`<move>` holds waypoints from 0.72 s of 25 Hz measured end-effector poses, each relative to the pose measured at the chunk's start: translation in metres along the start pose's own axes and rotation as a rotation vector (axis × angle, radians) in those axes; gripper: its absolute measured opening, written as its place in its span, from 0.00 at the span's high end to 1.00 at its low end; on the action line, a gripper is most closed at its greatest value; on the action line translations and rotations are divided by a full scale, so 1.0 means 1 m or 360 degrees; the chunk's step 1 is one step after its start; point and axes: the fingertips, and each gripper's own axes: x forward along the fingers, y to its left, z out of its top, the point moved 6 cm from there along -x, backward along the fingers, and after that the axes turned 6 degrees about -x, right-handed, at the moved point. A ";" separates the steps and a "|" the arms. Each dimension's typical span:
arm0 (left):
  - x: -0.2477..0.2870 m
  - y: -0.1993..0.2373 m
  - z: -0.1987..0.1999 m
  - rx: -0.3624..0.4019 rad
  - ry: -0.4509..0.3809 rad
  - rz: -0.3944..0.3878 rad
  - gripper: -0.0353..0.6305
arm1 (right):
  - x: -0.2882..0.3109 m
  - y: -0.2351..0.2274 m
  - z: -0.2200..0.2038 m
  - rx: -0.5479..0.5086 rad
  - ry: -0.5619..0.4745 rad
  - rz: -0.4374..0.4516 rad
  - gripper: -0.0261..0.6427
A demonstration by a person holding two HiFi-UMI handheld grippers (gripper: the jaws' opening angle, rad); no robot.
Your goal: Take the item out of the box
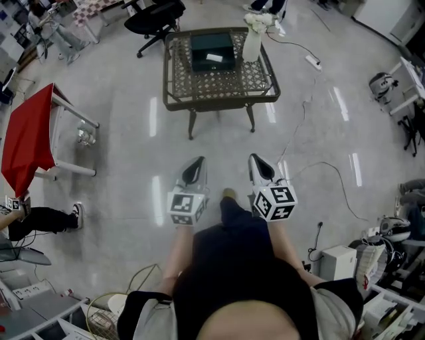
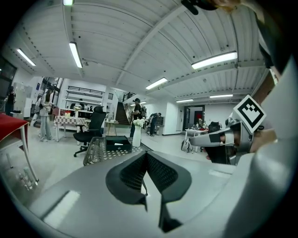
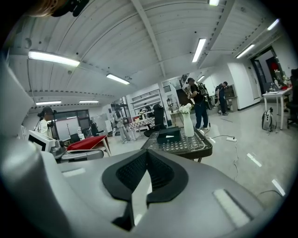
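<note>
A dark green box (image 1: 212,52) lies closed on a low wicker-topped table (image 1: 199,89) at the far side of the floor; I cannot see what it holds. A white vase (image 1: 252,43) with flowers stands beside it. My left gripper (image 1: 197,162) and right gripper (image 1: 256,159) are held side by side over the floor, well short of the table, both pointing toward it. Each has its jaws together with nothing between them. The left gripper view shows the box (image 2: 117,143) beyond the left gripper (image 2: 146,152); the right gripper view shows the box (image 3: 168,135) beyond the right gripper (image 3: 147,152).
A red-draped table (image 1: 30,136) stands at the left, and a black office chair (image 1: 153,16) behind the low table. A cable with a power strip (image 1: 312,62) runs over the floor at the right. Seated person's shoe (image 1: 76,214) at left; people stand in the background.
</note>
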 end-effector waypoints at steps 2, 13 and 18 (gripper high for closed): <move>0.008 0.004 0.003 -0.0004 0.0005 0.0011 0.94 | 0.009 -0.005 0.002 0.0002 0.0009 0.0011 0.96; 0.053 0.022 0.011 -0.0014 0.0032 0.0047 0.94 | 0.054 -0.033 0.011 0.0016 0.0044 0.0050 0.96; 0.073 0.027 0.017 -0.0019 0.0030 0.0057 0.94 | 0.070 -0.045 0.019 0.0016 0.0030 0.0083 0.96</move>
